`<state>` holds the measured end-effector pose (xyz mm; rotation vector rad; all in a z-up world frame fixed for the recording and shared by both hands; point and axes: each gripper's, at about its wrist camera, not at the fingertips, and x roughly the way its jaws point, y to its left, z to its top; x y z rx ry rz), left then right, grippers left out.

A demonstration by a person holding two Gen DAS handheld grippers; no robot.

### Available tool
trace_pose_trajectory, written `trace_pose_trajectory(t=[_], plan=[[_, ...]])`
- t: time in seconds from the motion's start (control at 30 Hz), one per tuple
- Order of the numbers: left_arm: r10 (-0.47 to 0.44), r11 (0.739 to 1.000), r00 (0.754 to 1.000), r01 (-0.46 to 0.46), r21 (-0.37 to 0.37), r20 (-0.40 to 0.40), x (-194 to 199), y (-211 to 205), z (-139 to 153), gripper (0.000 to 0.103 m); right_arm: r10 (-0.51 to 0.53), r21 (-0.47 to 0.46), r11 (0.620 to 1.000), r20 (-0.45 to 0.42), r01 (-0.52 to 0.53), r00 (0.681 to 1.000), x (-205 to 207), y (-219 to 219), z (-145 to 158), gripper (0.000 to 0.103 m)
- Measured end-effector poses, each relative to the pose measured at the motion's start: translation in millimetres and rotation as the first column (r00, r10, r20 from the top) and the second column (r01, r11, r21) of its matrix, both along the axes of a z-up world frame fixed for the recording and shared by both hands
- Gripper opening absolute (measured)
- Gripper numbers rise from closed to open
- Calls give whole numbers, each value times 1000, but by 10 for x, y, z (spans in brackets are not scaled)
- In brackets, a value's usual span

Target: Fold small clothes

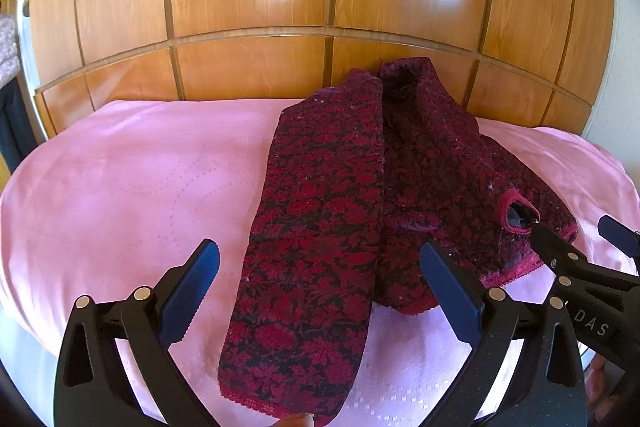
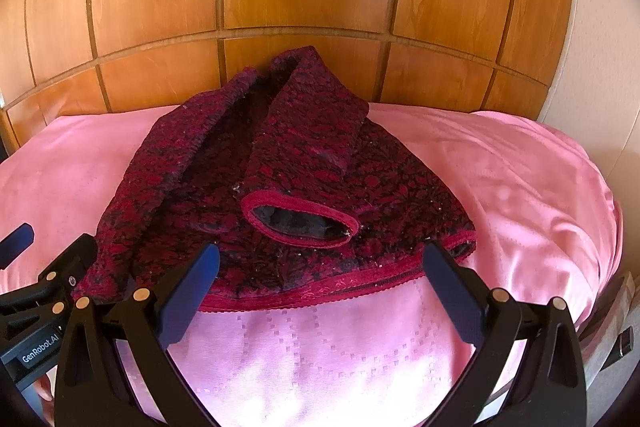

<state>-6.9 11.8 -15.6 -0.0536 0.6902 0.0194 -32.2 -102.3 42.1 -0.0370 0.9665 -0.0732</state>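
Garment half-folded on pink bedcover

Both tools hover with jaws spread, holding nothing: left gripper (image 1: 320,291), right gripper (image 2: 320,291). The patterned top (image 2: 280,179) lies on the bedcover (image 2: 500,187), sleeves turned in. Best pinch both hem corners together and lift evenly toward the collar.

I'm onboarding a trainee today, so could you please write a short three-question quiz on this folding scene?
1. True or false: the right gripper is clamped on the red floral garment.
2. What colour is the bedcover under the garment? A) pink B) green C) white
3. What lies folded across the garment, its cuff open toward the right wrist camera?

Key: 1 false, both it and the left gripper are open; 2 A; 3 a sleeve.
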Motion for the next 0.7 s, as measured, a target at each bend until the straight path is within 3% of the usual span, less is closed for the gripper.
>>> trace_pose_trajectory(t=[0.7], plan=[[-1, 1000, 1000, 1, 4, -6, 35, -6, 20, 99, 16, 4, 1000, 17, -16, 1000, -10, 40, 29, 101]])
